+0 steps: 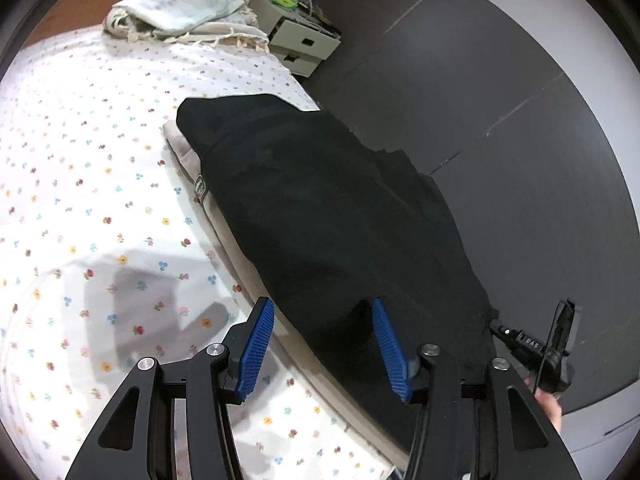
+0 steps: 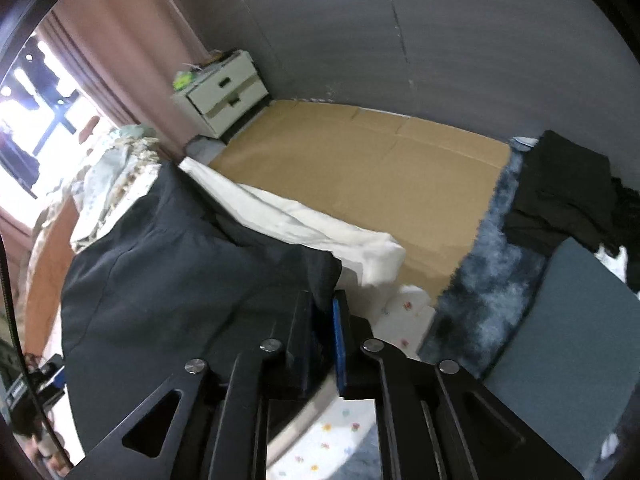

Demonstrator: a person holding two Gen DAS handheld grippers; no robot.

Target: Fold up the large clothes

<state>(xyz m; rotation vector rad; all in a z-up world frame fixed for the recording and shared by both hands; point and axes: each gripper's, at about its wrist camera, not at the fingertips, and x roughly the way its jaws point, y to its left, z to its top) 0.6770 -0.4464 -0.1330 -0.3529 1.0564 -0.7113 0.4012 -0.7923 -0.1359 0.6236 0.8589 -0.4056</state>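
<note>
A large black garment (image 1: 320,208) lies along the right edge of the bed with the flowered sheet (image 1: 80,152), over a beige folded garment (image 1: 188,152). My left gripper (image 1: 322,312) is open just above the black garment's near end, its blue pads (image 1: 256,348) apart with nothing between them. In the right wrist view the same black garment (image 2: 160,264) hangs over the bed edge. My right gripper (image 2: 326,312) is shut on a corner of it. The right gripper also shows in the left wrist view (image 1: 556,344) at the cloth's right edge.
A folded fringed blanket (image 1: 184,8) lies at the head of the bed. A white two-drawer nightstand (image 2: 224,92) stands by the wall. Cardboard (image 2: 360,176) covers the floor. A blue shaggy rug (image 2: 488,280) and a dark clothes pile (image 2: 560,200) lie at the right.
</note>
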